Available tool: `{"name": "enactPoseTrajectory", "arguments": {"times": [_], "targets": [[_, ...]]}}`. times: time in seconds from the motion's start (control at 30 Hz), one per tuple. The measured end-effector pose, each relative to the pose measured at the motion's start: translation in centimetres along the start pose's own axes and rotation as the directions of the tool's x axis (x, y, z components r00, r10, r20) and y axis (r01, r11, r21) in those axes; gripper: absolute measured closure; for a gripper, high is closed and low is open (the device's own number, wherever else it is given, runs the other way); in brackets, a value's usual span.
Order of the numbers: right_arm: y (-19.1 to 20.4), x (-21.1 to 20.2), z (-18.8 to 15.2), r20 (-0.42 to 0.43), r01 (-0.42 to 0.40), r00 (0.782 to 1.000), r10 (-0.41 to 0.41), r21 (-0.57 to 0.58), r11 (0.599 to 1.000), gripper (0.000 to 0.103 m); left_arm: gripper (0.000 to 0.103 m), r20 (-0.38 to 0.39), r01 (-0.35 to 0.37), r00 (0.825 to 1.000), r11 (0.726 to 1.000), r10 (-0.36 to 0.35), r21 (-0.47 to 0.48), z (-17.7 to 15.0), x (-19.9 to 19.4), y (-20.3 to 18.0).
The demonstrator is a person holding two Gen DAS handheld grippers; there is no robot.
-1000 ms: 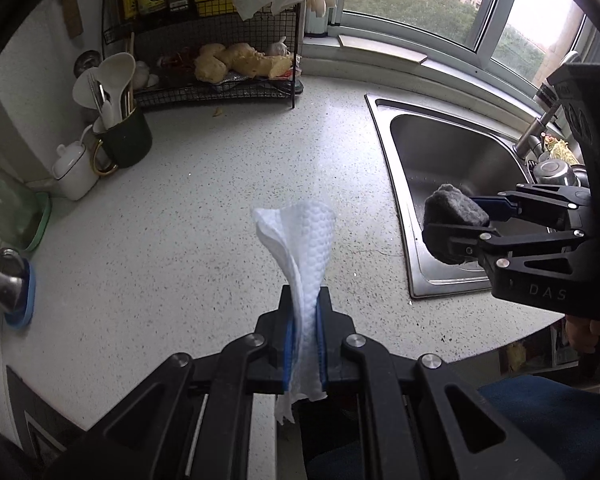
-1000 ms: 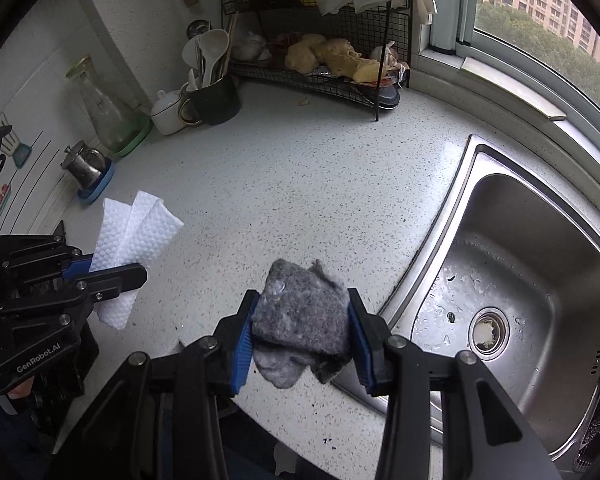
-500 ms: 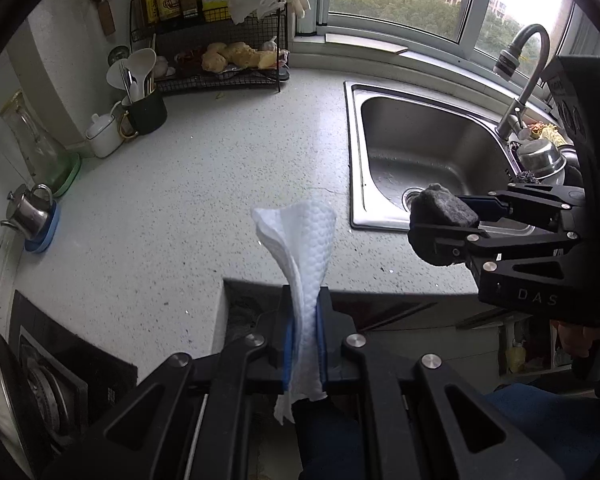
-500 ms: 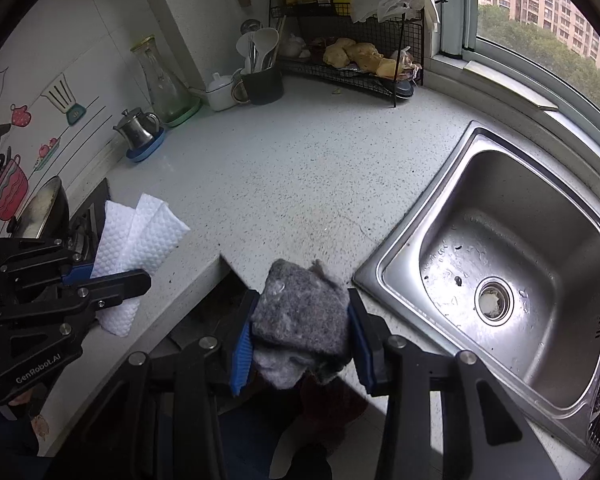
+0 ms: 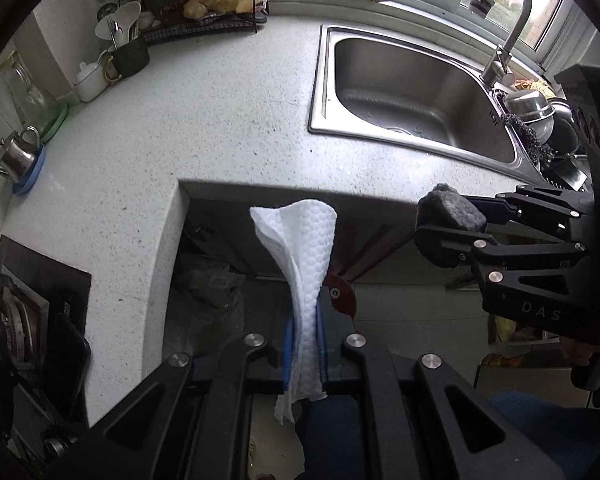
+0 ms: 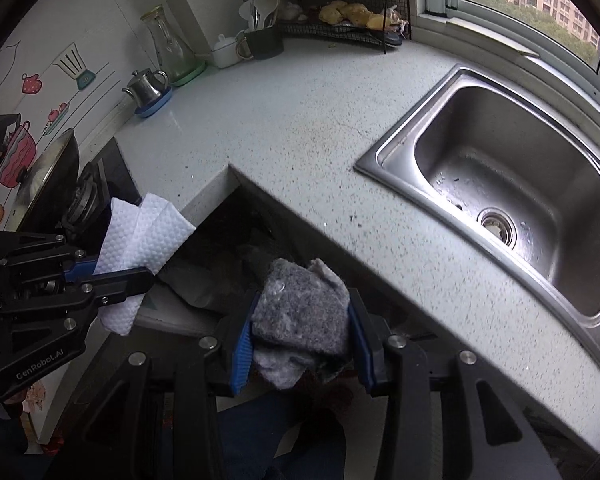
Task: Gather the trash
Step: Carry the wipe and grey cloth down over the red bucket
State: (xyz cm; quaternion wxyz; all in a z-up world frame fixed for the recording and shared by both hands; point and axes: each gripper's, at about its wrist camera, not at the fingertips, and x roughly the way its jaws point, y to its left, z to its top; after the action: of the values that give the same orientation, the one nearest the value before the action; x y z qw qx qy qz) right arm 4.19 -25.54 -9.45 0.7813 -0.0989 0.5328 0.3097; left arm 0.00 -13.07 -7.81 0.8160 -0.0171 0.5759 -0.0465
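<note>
My left gripper (image 5: 303,344) is shut on a folded white paper towel (image 5: 300,248) that stands up between its blue pads. The same towel (image 6: 140,236) shows at the left of the right wrist view, in the left gripper (image 6: 108,276). My right gripper (image 6: 300,344) is shut on a crumpled grey rag (image 6: 300,312); the rag (image 5: 448,220) and right gripper (image 5: 452,228) appear at the right of the left wrist view. Both grippers hang past the counter's front edge, above a dark gap under the counter where a dark bag (image 5: 204,292) lies.
The speckled white counter (image 5: 220,120) wraps round an inner corner. A steel sink (image 5: 420,92) with a tap (image 5: 504,12) lies to the right. A wire rack (image 6: 340,20), utensil cup (image 6: 264,40), glass jug (image 6: 168,48) and small kettle (image 6: 148,88) line the back wall. A stove (image 6: 80,192) sits left.
Both grippers have drawn back from over the counter to beyond its front edge, each keeping its load. The gap under the counter and the bag have come into view.
</note>
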Motion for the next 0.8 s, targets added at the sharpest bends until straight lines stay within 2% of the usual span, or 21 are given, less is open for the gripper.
{"name": "enactPoseTrajectory", "arguments": {"times": [0.3,0.43,0.63,0.8], "targets": [[-0.6,3.5,-3.5,-0.082,0.018,0.997,-0.012,0.073,0.997,0.063,0.095,-0.106,0.046,0.993,0.999,-0.044,0.016,-2.5,5.8,-0.8],[-0.9,6.0,-4.8,-0.111,0.068,0.992,-0.057,0.093,0.993,0.063,0.095,-0.143,0.053,0.988,0.998,-0.050,0.015,-3.5,9.4,-0.8],[-2.3,11.3,-6.8,-0.180,0.083,0.982,-0.057,0.140,0.987,0.063,0.095,-0.199,0.087,0.976,0.996,-0.084,0.009,-5.1,15.9,-0.9],[-3.8,16.3,-8.7,-0.213,0.102,0.975,-0.064,0.172,0.980,0.063,0.095,-0.249,0.077,0.966,0.997,-0.072,0.011,-6.5,21.5,-0.7]]}}
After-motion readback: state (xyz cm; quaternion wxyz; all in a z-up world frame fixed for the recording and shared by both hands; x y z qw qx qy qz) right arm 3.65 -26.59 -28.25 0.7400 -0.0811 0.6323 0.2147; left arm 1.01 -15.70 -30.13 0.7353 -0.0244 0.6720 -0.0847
